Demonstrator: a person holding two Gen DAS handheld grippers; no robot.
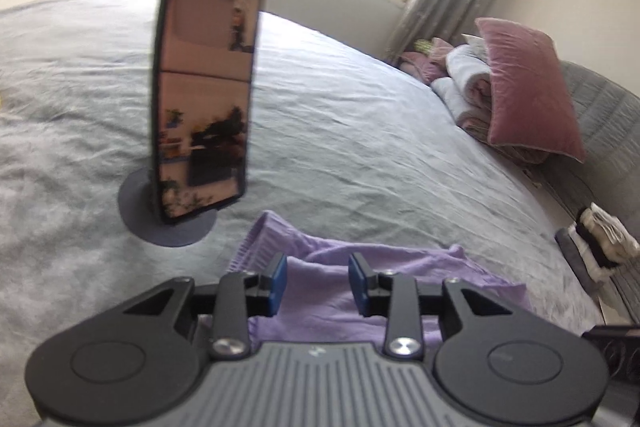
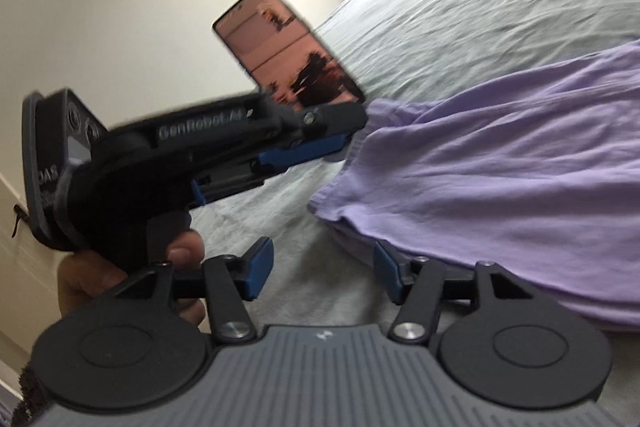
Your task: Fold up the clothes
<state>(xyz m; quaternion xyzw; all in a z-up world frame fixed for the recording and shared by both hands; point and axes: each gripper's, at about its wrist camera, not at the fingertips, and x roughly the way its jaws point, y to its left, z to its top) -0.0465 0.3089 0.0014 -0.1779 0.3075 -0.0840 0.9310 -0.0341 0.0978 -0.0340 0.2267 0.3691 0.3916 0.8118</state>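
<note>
I see both sets of jaws spread, pinching nothing. My left gripper [image 1: 318,283] hovers over the purple garment [image 1: 320,291] lying on the bed [image 1: 360,131]; my right gripper [image 2: 324,273] sits at its edge, near the propped phone [image 1: 204,87].
</note>
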